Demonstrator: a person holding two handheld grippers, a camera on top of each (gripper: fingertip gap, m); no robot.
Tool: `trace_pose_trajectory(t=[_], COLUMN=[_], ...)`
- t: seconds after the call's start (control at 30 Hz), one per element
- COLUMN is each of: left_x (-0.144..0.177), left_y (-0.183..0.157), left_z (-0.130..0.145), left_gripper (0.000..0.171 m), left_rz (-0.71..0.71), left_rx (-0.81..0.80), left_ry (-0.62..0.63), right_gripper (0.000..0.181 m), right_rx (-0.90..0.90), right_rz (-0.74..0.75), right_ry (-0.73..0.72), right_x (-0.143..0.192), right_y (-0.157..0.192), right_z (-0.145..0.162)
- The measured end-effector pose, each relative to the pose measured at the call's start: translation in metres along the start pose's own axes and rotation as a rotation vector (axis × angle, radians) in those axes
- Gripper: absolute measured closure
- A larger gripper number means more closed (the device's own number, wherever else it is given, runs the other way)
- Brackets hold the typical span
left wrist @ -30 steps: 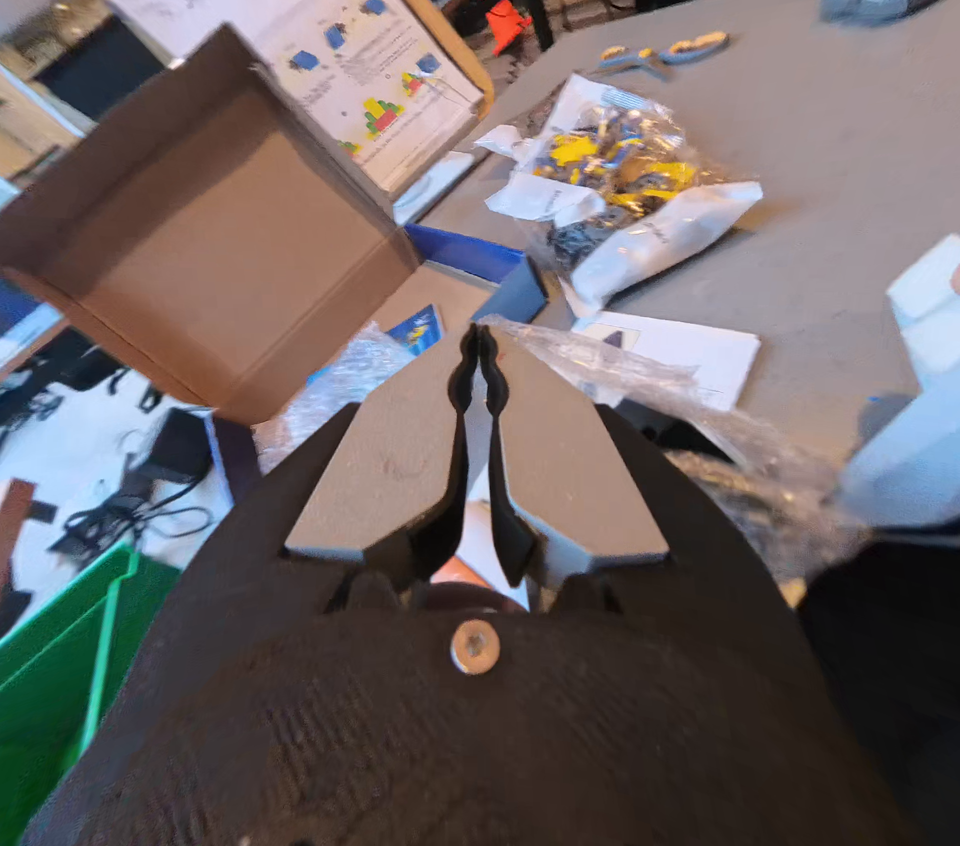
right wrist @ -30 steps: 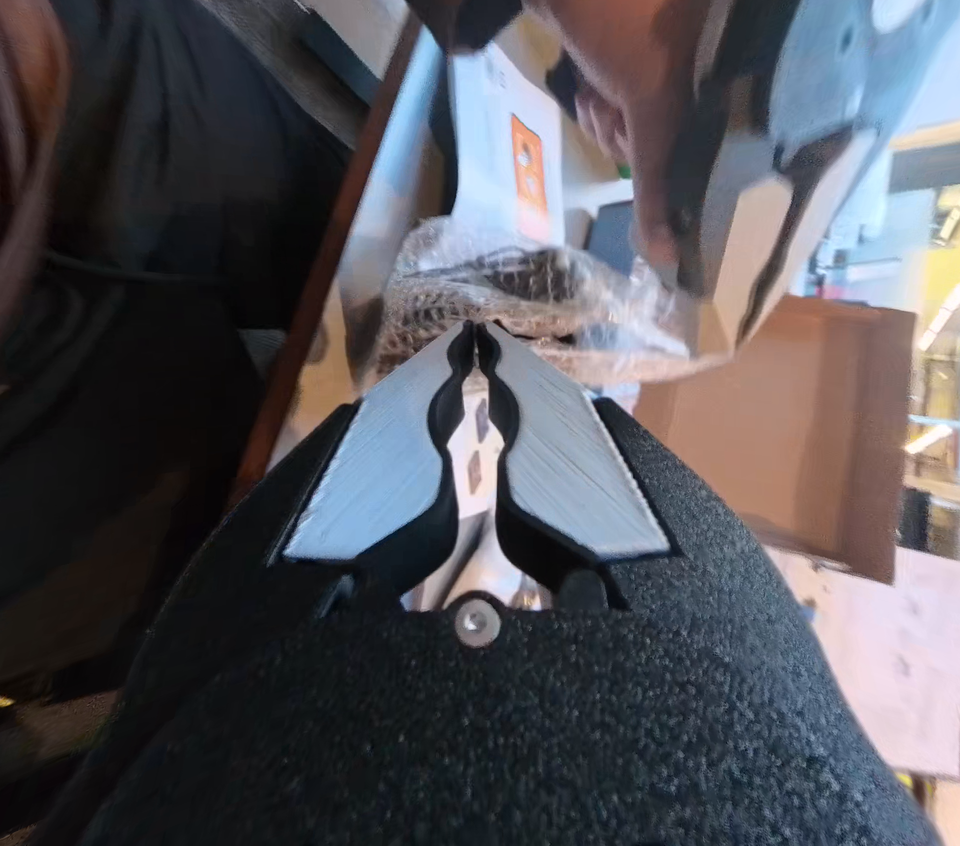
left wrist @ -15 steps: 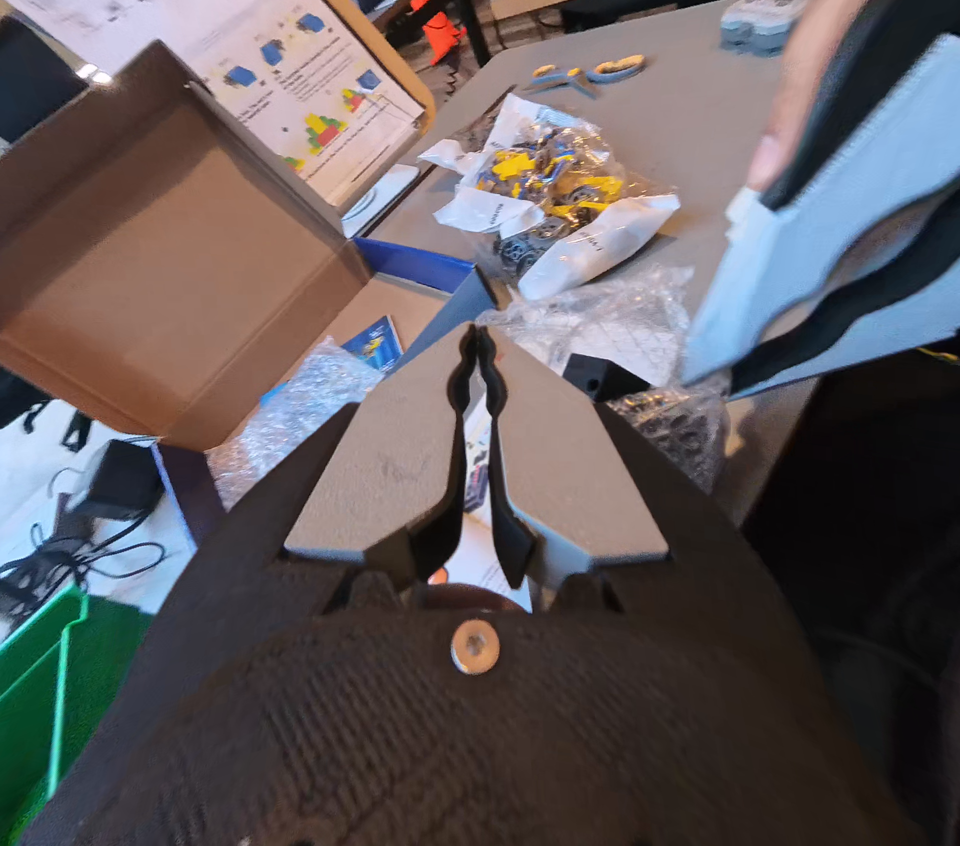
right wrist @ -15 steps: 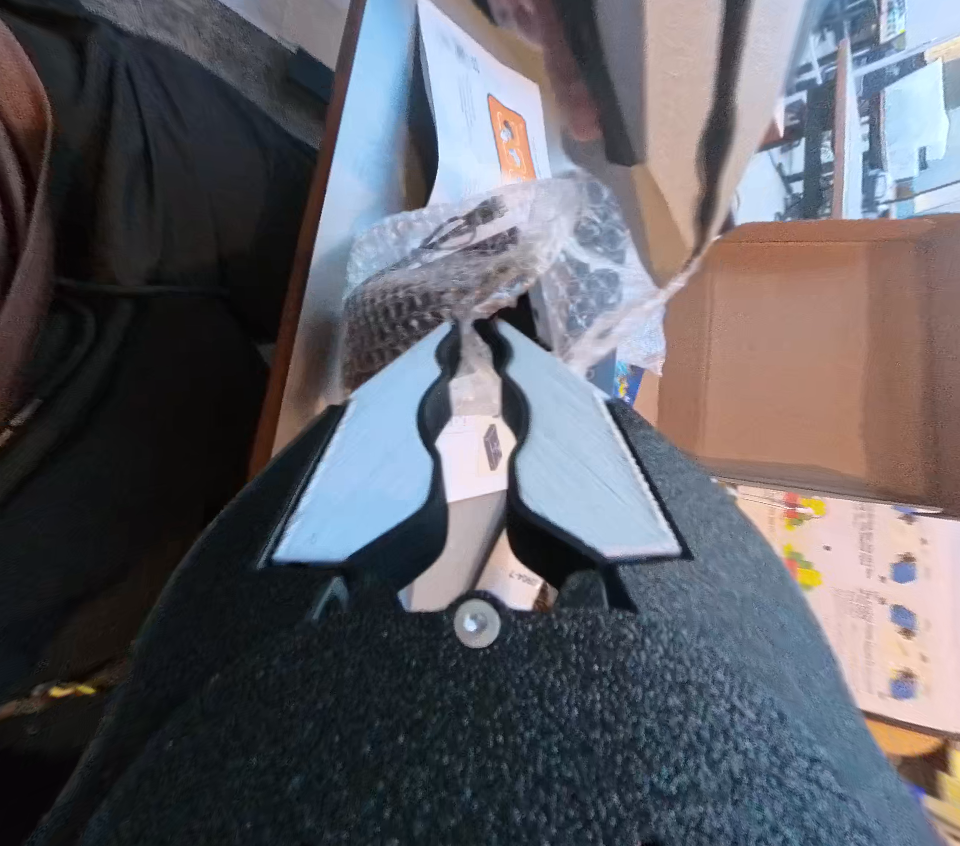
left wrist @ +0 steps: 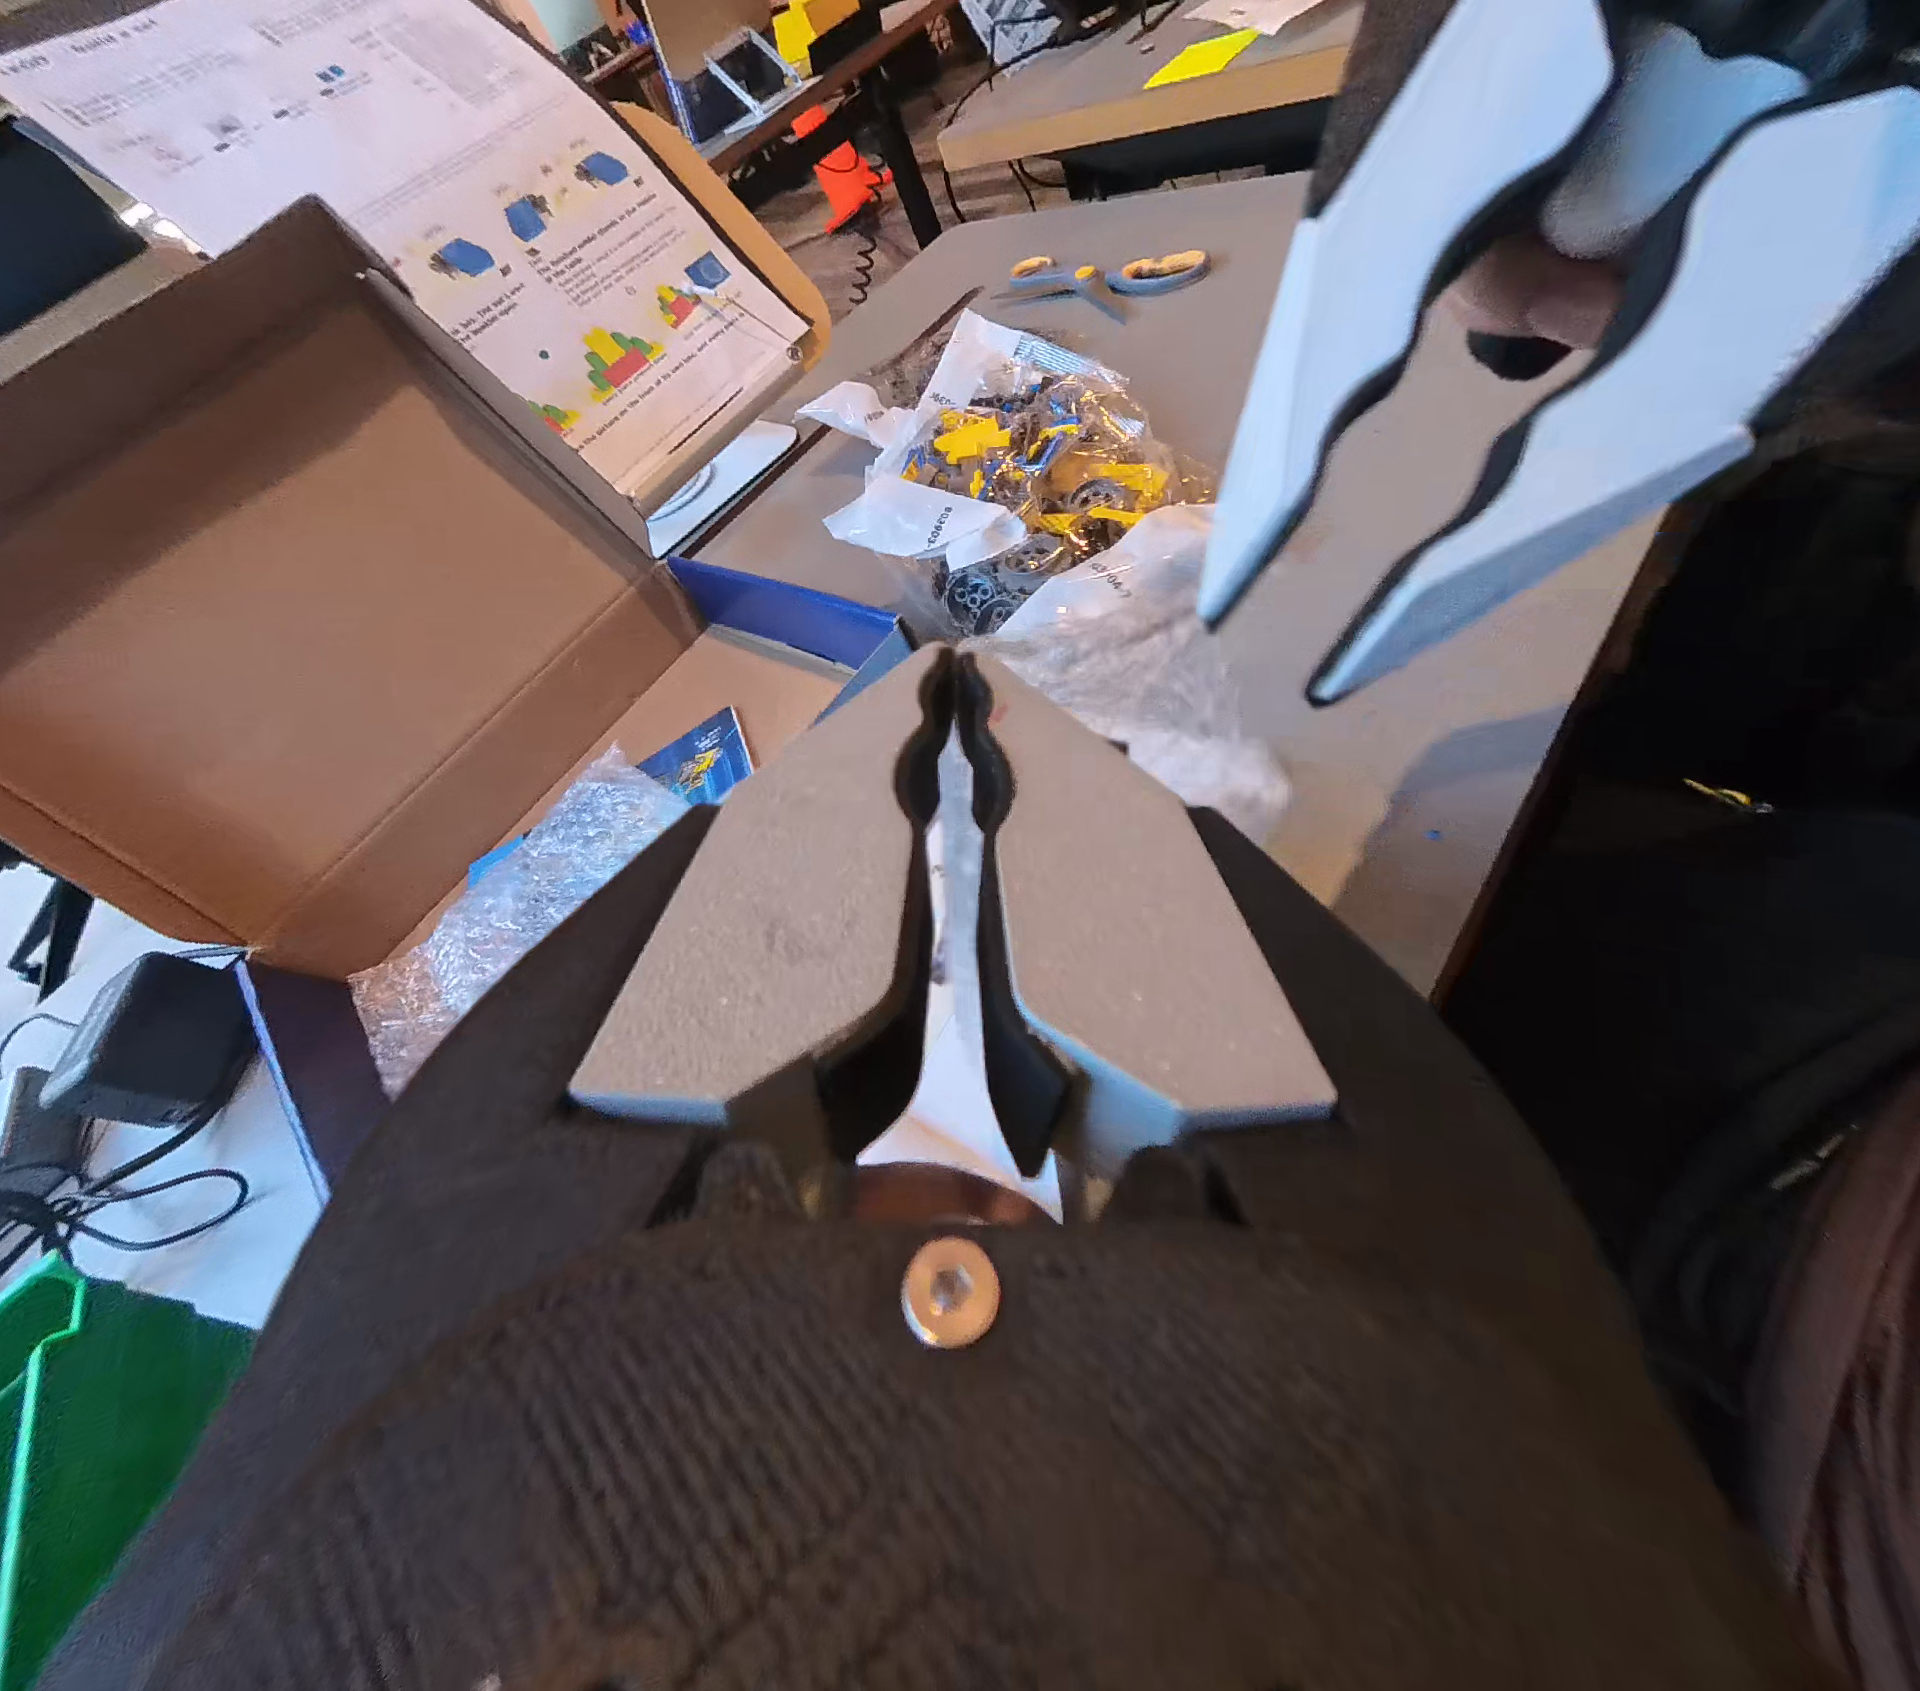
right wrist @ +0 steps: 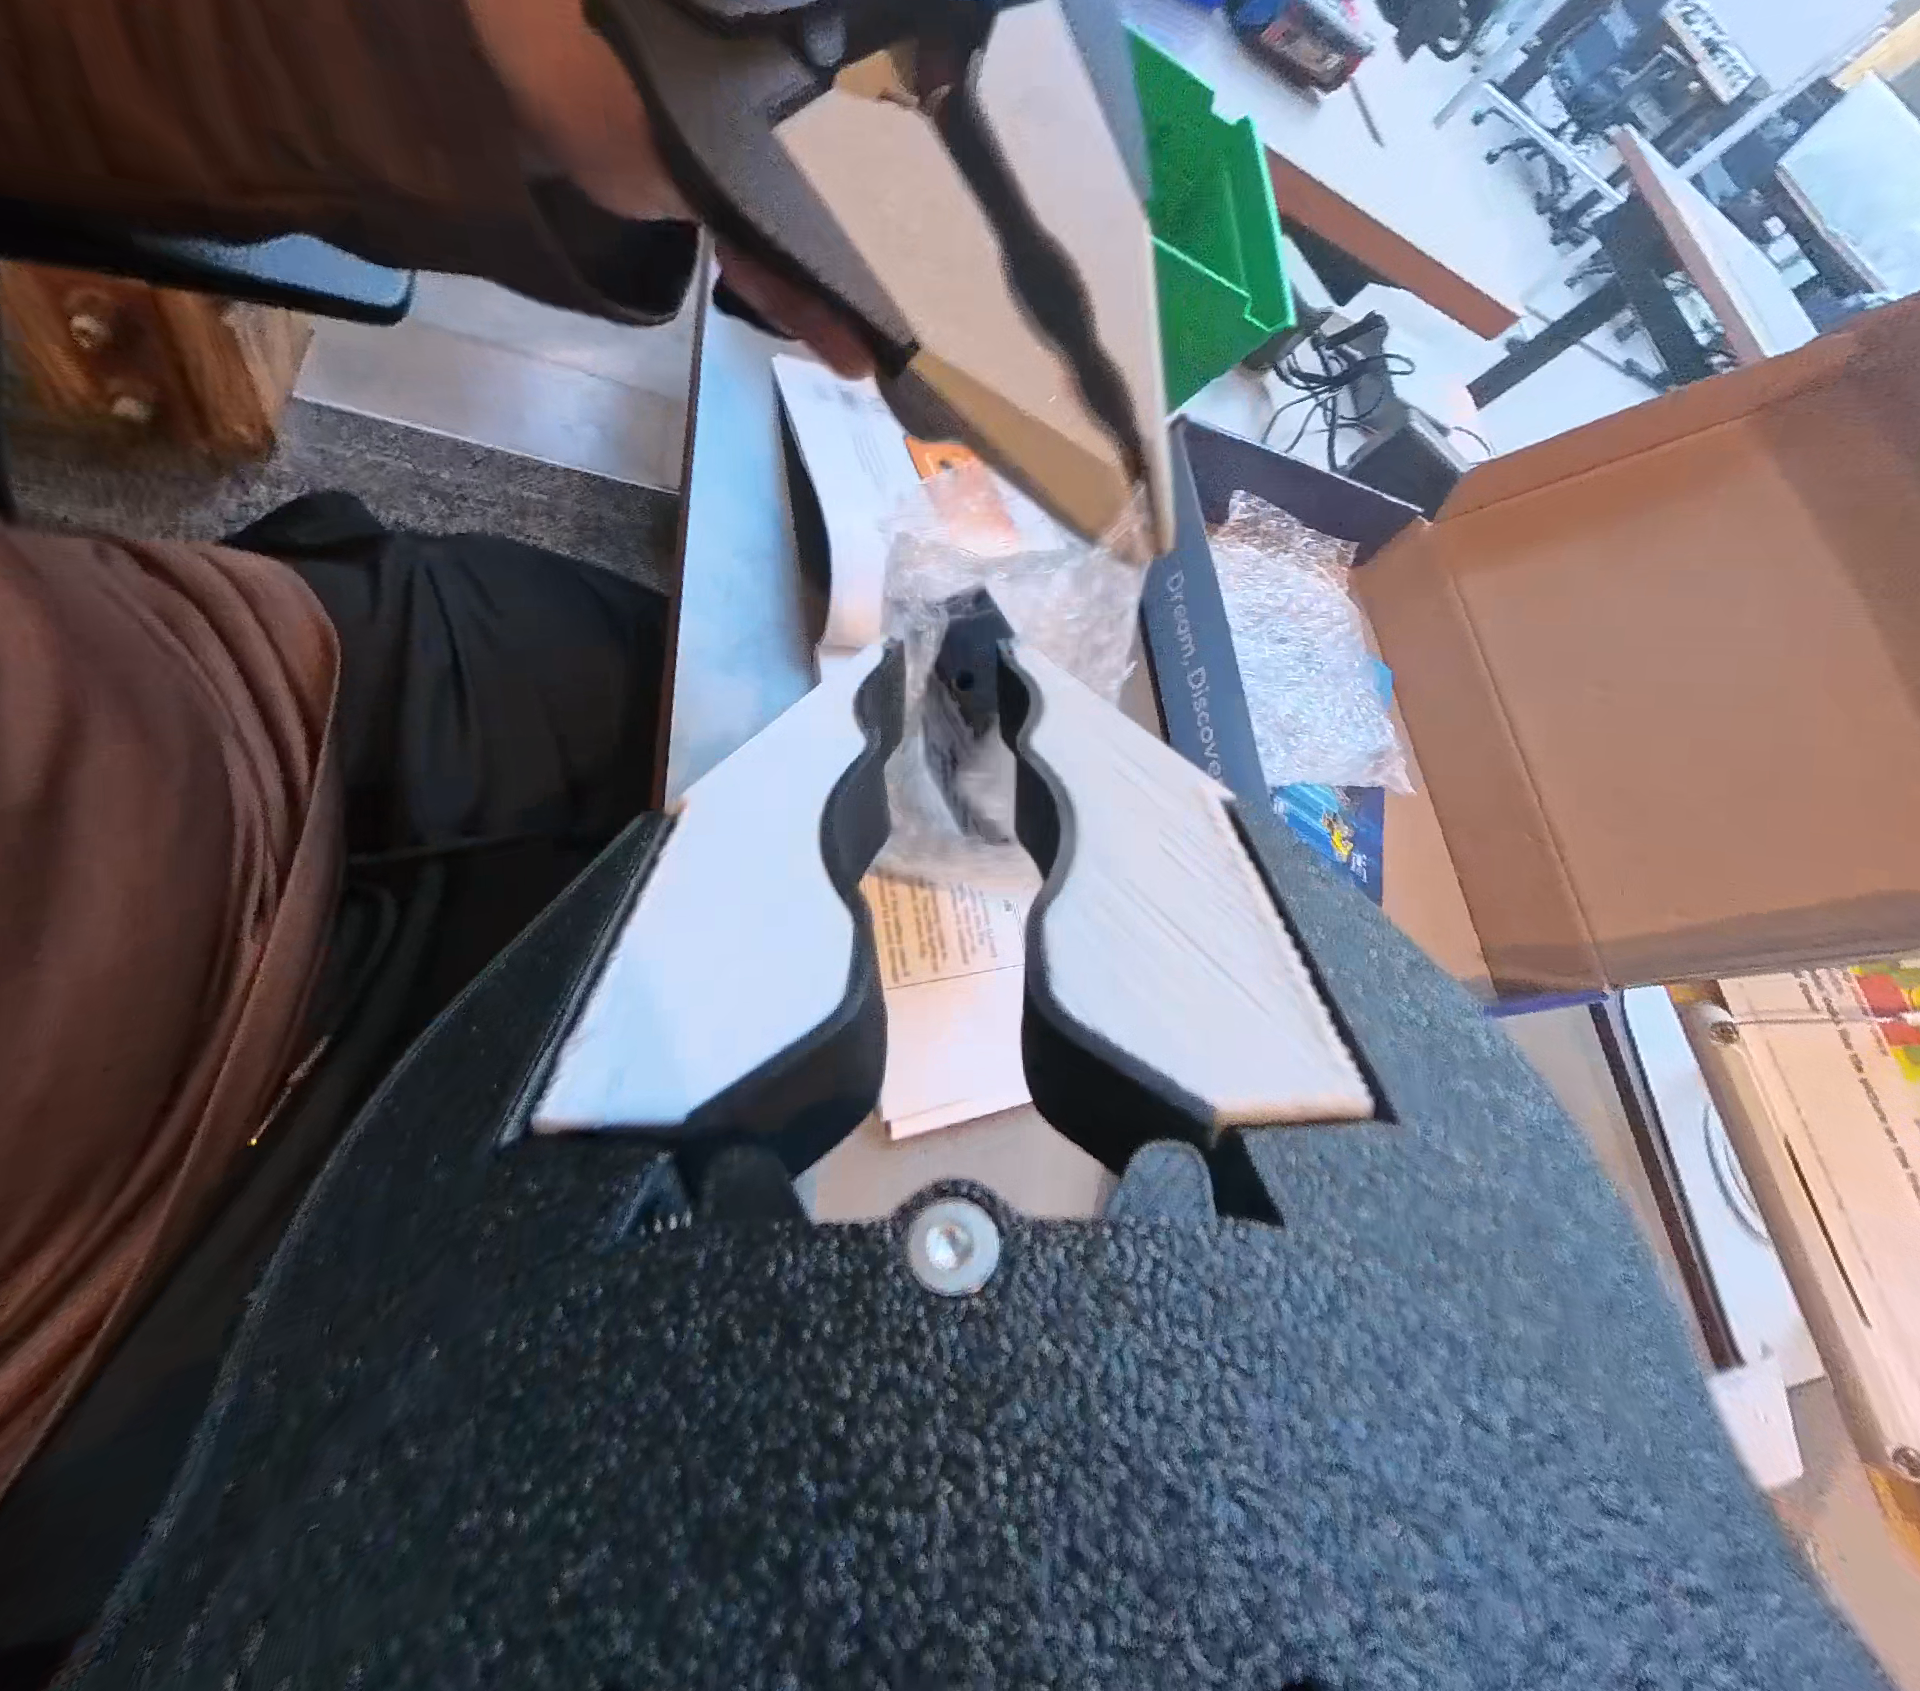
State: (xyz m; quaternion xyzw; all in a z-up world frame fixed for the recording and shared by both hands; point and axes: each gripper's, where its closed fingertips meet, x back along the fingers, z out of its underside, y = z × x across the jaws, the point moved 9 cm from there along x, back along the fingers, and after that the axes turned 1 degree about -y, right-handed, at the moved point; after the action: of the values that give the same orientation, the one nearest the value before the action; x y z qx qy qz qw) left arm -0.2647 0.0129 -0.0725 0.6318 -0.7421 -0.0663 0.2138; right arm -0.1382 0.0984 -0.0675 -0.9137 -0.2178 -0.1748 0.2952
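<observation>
Here the left gripper point(left wrist: 954, 673) is seen with its jaws pressed together at the tips, which meet at the edge of a crumpled clear plastic wrap point(left wrist: 1132, 685) lying on the grey surface point(left wrist: 1382, 768); whether a fold of the wrap is pinched cannot be told. Just beyond those tips a clear bag of yellow, blue and grey building pieces point(left wrist: 1029, 478) is found on the surface, and farther out a pair of scissors point(left wrist: 1107, 277). To the left of the jaws an open cardboard box point(left wrist: 312, 581) is seen with its lid raised, bubble wrap point(left wrist: 540, 872) and a blue booklet point(left wrist: 698, 758) lying inside it. Behind the box a printed instruction sheet point(left wrist: 416, 166) is propped up.

The right gripper point(right wrist: 948, 665) is held with its jaws spread, nothing being pinched. Between and just ahead of the tips a black block wrapped in clear plastic point(right wrist: 961, 685) is seen on the surface; contact with it cannot be made out. Under the jaws white printed paper sheets point(right wrist: 951, 997) are spread. To the right of the jaws the same box is seen, and above them the left gripper, held by a hand point(right wrist: 561, 62), is pointed down at the wrap.
</observation>
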Motion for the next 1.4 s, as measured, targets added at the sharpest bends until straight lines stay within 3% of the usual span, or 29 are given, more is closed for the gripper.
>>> trace_pose_trajectory(t=[0.27,0.57,0.73,0.8,0.83,0.97,1.0,1.1,1.23,1.4], left_x=[-0.009,-0.010,-0.006,-0.005,-0.005,-0.007,-0.008,-0.010,-0.012,-0.012], left_y=[-0.013,-0.010,-0.007,-0.004,-0.002,0.000,-0.001,-0.003,-0.006,-0.007], left_z=[0.006,0.009,0.010,0.011,0.012,0.013,0.013,0.013,0.014,0.014], left_gripper=[0.171,0.171,0.171,0.171,0.171,0.171,0.171,0.171,0.171,0.171], left_rz=[0.088,0.110,0.096,0.094,0.097,0.116,0.117,0.119,0.133,0.144], left_rx=[-0.034,0.003,0.013,0.042,0.056,0.096,0.098,0.092,0.093,0.101], left_ry=[0.055,0.061,0.079,0.075,0.072,0.064,0.064,0.071,0.081,0.089], right_gripper=[0.164,0.159,0.158,0.129,0.126,0.165,0.167,0.165,0.154,0.154], right_rx=[0.141,0.185,0.170,0.071,0.027,0.116,0.153,0.188,0.172,0.221], right_rz=[0.066,0.002,0.193,0.226,0.208,0.076,0.066,0.040,-0.003,0.064], right_ry=[0.203,0.162,0.190,0.159,0.157,0.194,0.229,0.332,0.364,0.486], right_x=[-0.028,-0.023,-0.021,-0.018,-0.017,-0.019,-0.022,-0.034,-0.043,-0.047], right_y=[0.015,0.034,0.019,0.013,0.012,0.031,0.035,0.042,0.047,0.040], right_z=[0.003,-0.020,-0.023,-0.028,-0.030,-0.031,-0.028,-0.019,-0.013,0.004])
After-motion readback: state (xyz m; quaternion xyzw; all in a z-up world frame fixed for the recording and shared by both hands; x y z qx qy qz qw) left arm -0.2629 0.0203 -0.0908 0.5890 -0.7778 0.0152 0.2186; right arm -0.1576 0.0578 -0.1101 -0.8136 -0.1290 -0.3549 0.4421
